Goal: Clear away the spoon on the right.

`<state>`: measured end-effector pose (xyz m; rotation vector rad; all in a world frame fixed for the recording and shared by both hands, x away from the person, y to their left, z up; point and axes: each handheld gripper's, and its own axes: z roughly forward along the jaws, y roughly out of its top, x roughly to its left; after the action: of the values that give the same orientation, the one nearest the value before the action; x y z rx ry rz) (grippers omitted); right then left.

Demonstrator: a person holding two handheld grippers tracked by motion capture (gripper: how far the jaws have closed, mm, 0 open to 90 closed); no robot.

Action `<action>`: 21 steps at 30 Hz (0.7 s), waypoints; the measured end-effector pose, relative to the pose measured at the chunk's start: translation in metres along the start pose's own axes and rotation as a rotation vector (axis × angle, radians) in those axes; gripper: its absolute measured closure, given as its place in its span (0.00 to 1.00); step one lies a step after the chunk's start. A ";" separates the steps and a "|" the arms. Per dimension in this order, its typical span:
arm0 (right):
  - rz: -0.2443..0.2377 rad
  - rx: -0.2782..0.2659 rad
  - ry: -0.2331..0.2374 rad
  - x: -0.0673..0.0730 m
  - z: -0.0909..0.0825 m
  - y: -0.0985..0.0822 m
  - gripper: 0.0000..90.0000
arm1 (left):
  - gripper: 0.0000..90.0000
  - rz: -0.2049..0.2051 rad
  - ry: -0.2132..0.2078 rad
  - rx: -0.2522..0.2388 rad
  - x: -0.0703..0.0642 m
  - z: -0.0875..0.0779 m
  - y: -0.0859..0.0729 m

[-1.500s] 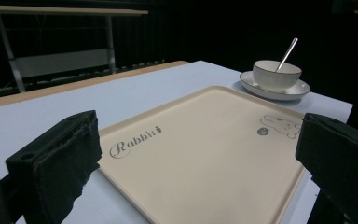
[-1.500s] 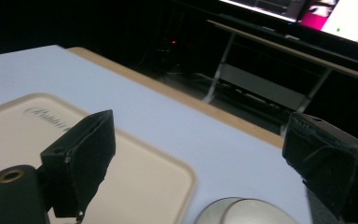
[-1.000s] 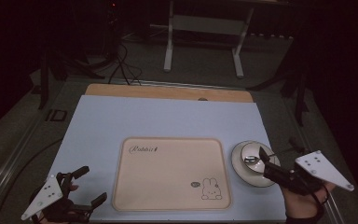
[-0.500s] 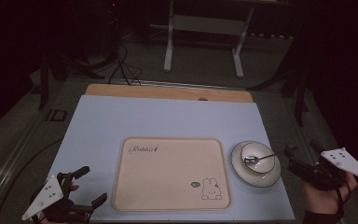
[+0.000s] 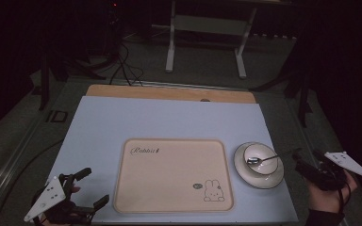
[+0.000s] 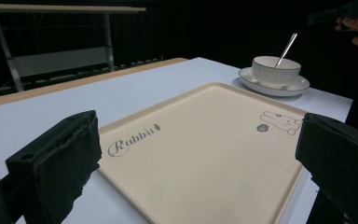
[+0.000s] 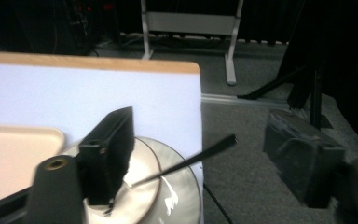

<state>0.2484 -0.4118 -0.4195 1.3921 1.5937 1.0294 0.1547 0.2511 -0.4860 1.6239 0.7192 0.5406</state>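
Spoon (image 5: 262, 159) handle first: the metal spoon rests in a small white bowl (image 5: 262, 165) on a saucer (image 5: 241, 170), near the table's right edge, and its thin handle slants up and out to the right, ending just short of the right gripper (image 5: 303, 165). That gripper is held just off the table's right edge, pointing left at the handle's tip; its jaws have just been closing yet stand apart, and in the right gripper view the handle (image 7: 189, 162) crosses the gap between them with neither pad touching it. The spoon's long axis runs roughly in line with that gripper, so the right hand (image 5: 329, 195) is by far the nearer one. At the near left corner, the left gripper (image 5: 90, 186) hovers with jaws wide apart and nothing between them, well apart from the bowl. Between the two lies a cream tray (image 5: 172, 175) on the pale blue table (image 5: 136, 120), printed with the word "Rabbit" (image 5: 145, 150) in script and a small rabbit drawing (image 5: 212, 190) at its near right corner. Farther back, a wooden strip (image 5: 169, 92) edges the table, with a dark floor beyond.
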 end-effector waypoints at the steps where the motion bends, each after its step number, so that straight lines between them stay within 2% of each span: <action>1: 0.005 0.001 0.000 -0.001 0.002 -0.002 0.29 | 0.00 0.000 0.000 0.000 0.000 0.000 0.000; 3: 0.035 0.012 0.023 -0.006 0.006 -0.005 0.29 | 0.00 0.000 0.000 0.000 0.000 0.000 0.000; 11: 0.101 0.063 0.074 -0.017 0.022 -0.015 0.34 | 0.00 0.002 0.000 0.002 0.000 0.000 0.000; 18: 0.157 0.072 0.102 -0.024 0.033 -0.019 0.41 | 0.00 0.003 0.000 0.007 0.000 0.001 -0.001; 19: 0.183 0.075 0.113 -0.027 0.037 -0.021 0.43 | 0.00 0.003 0.000 0.008 0.000 0.001 -0.001; 21: 0.190 0.077 0.118 -0.028 0.038 -0.021 0.45 | 0.00 0.003 0.000 0.008 0.000 0.001 -0.001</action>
<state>0.2787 -0.4380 -0.4524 1.5847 1.6239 1.1921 0.1555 0.2503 -0.4868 1.6329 0.7199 0.5402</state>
